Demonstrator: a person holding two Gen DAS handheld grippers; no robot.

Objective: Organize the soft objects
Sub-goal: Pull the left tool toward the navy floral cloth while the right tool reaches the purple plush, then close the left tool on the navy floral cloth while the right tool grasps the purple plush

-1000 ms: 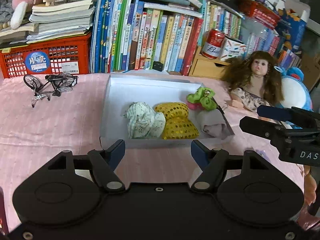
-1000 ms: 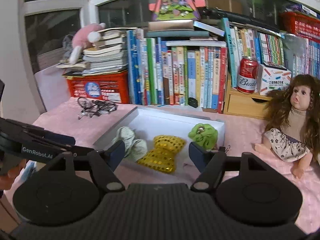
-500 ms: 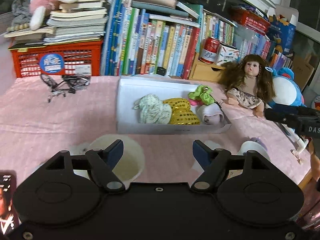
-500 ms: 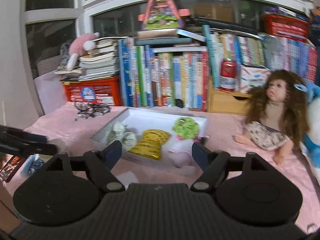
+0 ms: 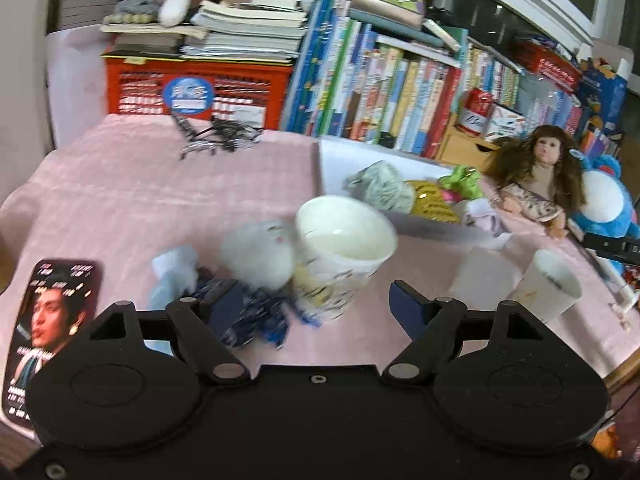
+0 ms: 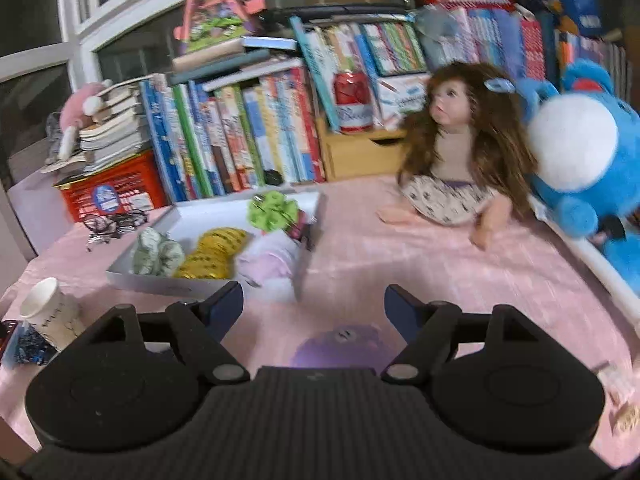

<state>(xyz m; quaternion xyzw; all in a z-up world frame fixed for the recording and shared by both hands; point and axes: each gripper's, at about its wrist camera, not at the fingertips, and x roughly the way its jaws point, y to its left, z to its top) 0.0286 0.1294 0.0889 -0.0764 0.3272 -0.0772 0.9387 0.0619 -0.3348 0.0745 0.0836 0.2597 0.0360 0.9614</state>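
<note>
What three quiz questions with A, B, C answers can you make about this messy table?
1. Where is the gold sequin bow? A in the white box; B in a cup; C on the doll.
2. What colour is the tablecloth? A green; B pink; C black.
3. How do the right gripper jaws stand? A open, empty; B shut on a cup; C shut on the doll.

Answers: 1 A, it lies between the other soft items inside the box. 2 B, pink cloth shows all around. 3 A, only cloth shows between the jaws.

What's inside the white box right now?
White box holds a pale green scrunchie, yellow sequined one, green one and pinkish cloth; anything underneath is hidden.
</note>
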